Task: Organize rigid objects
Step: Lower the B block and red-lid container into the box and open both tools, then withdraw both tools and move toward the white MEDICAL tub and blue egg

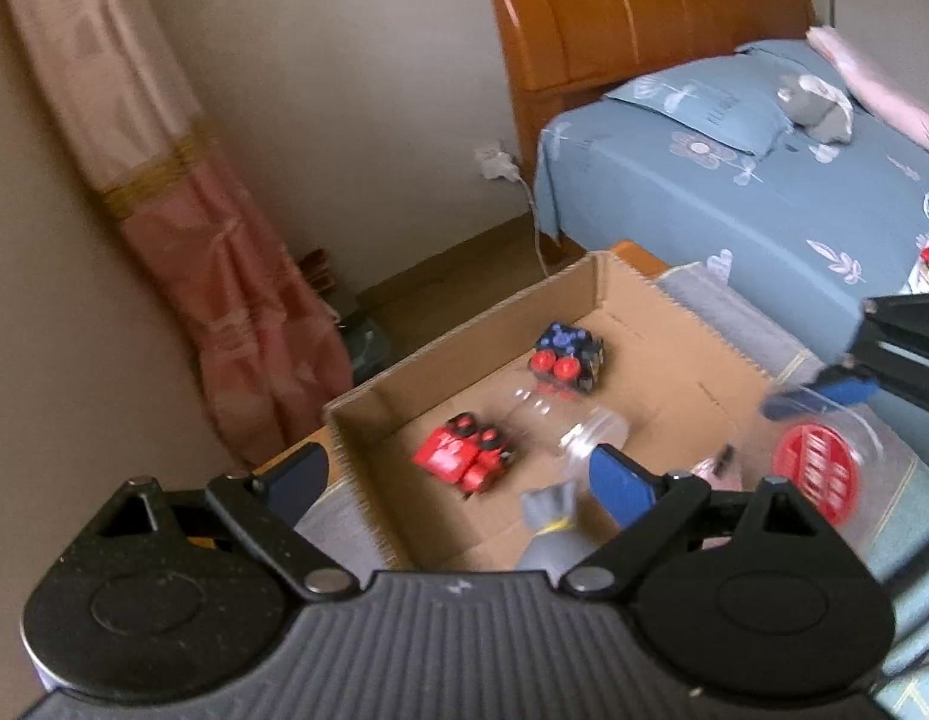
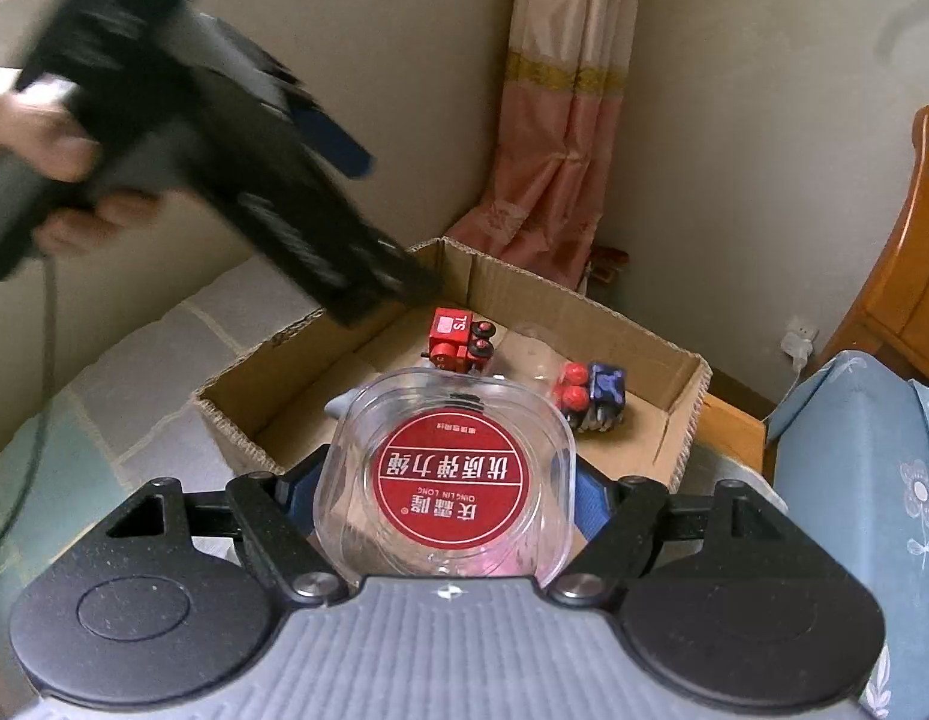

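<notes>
Cardboard box (image 2: 656, 387), open-topped; floor free at near side.
Right gripper (image 2: 446, 495) clamps clear jar (image 2: 446, 468), base facing camera, axis along fingers; left gripper (image 1: 458, 474) spread, empty.

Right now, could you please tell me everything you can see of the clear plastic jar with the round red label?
The clear plastic jar with the round red label is a rounded-square, see-through container. The label bears white Chinese characters and the words QING LIN LONG. The right gripper is shut on it, blue pads pressing its two sides, with the labelled face towards the camera. It hangs above the near edge of the open cardboard box. Something pink shows faintly through it.
</notes>
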Demonstrator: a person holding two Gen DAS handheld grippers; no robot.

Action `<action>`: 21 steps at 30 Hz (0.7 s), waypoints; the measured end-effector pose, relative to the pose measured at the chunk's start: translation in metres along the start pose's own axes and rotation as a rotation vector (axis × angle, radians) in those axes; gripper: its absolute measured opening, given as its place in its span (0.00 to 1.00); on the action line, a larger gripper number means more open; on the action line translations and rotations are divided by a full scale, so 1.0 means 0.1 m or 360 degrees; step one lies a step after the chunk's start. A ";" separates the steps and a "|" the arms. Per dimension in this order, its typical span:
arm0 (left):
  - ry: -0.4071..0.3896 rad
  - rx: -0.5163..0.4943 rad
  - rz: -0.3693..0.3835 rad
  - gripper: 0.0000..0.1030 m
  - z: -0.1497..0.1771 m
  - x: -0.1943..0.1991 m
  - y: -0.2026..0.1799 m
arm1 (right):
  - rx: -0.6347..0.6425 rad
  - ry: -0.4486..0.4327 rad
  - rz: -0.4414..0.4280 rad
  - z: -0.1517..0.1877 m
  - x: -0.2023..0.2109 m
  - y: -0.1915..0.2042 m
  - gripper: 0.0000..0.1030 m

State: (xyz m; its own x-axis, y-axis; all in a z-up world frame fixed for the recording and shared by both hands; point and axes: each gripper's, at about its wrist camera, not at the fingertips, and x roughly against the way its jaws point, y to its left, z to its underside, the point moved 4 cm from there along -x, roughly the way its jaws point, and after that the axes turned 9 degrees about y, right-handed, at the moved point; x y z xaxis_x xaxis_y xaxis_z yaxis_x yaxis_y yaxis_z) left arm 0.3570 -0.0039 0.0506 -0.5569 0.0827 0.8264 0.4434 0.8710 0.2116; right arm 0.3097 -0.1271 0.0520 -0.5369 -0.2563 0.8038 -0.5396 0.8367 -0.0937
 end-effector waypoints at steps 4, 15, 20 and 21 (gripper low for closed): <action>0.0000 0.0044 -0.0017 0.91 0.12 0.06 0.14 | -0.0036 -0.0001 0.0010 -0.06 -0.16 0.03 0.98; -0.0042 0.0141 0.0069 0.95 0.44 0.18 0.11 | -0.0047 0.0006 0.0033 0.15 -0.01 0.15 1.00; -0.0057 0.0176 0.0102 0.95 0.56 0.28 0.04 | -0.0090 -0.0014 0.0016 0.29 0.17 0.21 1.00; -0.0061 0.0175 0.0102 0.95 0.59 0.31 0.01 | -0.0103 -0.0009 0.0038 0.31 0.20 0.22 1.00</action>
State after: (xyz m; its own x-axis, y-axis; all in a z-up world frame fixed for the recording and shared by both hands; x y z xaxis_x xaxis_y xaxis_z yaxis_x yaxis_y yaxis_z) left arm 0.2993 0.0280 0.0454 -0.5575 0.1565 0.8153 0.4005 0.9109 0.0990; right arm 0.2670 -0.1290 0.0474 -0.5530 -0.2388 0.7983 -0.4839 0.8719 -0.0744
